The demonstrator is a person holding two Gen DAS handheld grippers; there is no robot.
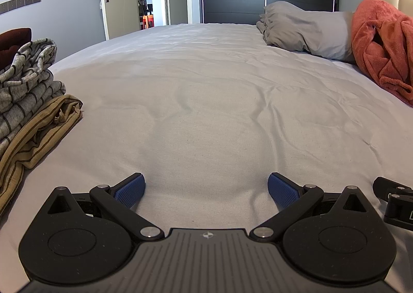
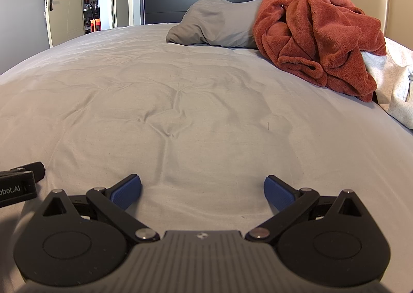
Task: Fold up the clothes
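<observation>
Item: left gripper, jaws spread wide, nothing between the blue pads; tilted down over bare bed sheet
Item: right gripper, jaws likewise fully apart and empty, over the same sheet; each gripper's edge shows in the other's view, so the two hang side by side
Item: stack of folded clothes, grey striped top over a tan striped piece; lies to the left of the left jaws, near
Item: rust-red fleece garment, crumpled in a heap; ahead and to the right of the right jaws, well apart, resting against a grey pillow
Item: pale grey garment, partly under the fleece, farther right
Judged step: fetch the next unfolded piece, likely the fleece
Handling note: thick pile, so bite one edge or the collar, not the bulk; drag it to the bare sheet ahead of both jaws; spread flat before any fold; keep clear of the pale garment beneath
</observation>
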